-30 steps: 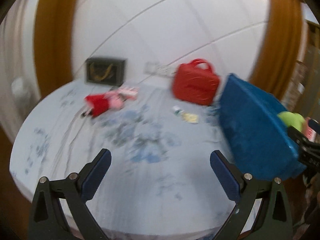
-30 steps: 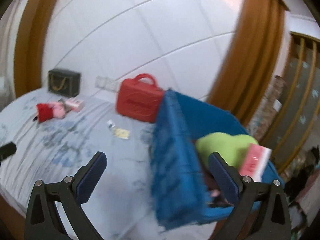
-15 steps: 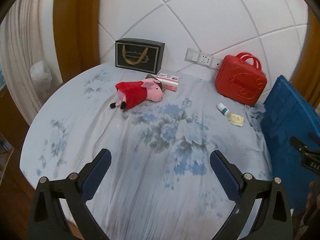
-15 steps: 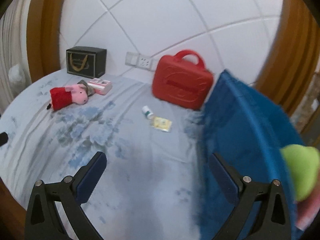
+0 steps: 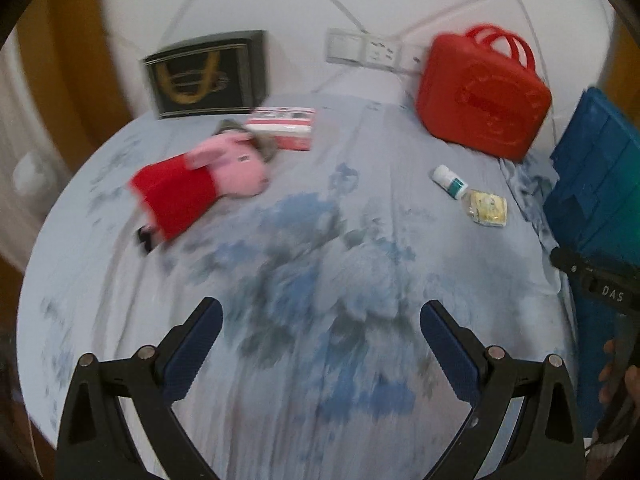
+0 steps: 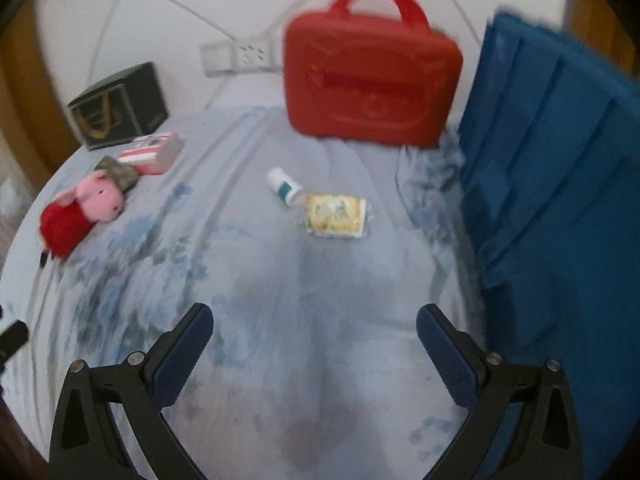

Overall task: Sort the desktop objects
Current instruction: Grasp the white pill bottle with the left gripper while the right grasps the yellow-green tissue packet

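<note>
A pink pig plush in a red dress point(image 5: 200, 188) point(image 6: 82, 212) lies at the left of the round table. Behind it is a red-and-white box point(image 5: 282, 126) point(image 6: 152, 154). A small white bottle point(image 5: 450, 182) point(image 6: 284, 186) and a yellow sachet point(image 5: 488, 208) point(image 6: 334, 216) lie in the middle right. A blue bin point(image 5: 596, 200) point(image 6: 560, 208) stands at the right. My left gripper point(image 5: 320, 336) and right gripper point(image 6: 314, 332) are both open and empty above the floral tablecloth, well short of the objects.
A red case with a handle point(image 5: 484, 96) point(image 6: 372, 72) and a black gift bag point(image 5: 208, 74) point(image 6: 120, 106) stand at the back against the white wall with a socket strip point(image 5: 368, 48). The right gripper's body point(image 5: 600, 284) shows at the left view's right edge.
Both views have swung left, away from the blue bin, and moved in closer to the table. The bin's inside with the green toy has left the view. Both grippers stay open.
</note>
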`<state>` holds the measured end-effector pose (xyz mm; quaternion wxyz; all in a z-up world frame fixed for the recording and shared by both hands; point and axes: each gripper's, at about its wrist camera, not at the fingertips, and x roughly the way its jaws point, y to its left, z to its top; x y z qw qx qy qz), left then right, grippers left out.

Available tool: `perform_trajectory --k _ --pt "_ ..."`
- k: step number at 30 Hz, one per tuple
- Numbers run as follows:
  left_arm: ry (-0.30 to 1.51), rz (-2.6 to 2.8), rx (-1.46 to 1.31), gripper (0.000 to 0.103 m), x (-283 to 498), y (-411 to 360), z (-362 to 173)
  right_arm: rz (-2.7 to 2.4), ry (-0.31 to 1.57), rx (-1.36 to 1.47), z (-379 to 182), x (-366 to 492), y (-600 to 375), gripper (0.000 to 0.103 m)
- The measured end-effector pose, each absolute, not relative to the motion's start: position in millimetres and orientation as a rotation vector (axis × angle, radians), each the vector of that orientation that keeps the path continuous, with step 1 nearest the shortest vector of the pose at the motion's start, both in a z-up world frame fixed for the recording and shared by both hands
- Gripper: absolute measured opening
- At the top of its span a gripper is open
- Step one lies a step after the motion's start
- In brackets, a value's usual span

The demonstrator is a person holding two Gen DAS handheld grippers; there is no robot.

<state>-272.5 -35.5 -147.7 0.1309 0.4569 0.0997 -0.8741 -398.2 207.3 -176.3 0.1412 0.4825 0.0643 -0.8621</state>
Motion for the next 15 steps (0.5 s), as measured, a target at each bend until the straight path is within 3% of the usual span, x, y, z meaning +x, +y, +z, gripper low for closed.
perform_trajectory --k 15 --pt "-0.176 -2.882 1.497 0.1 -519 37 -228 -2.547 0.068 1.554 -247 -514 213 0.103"
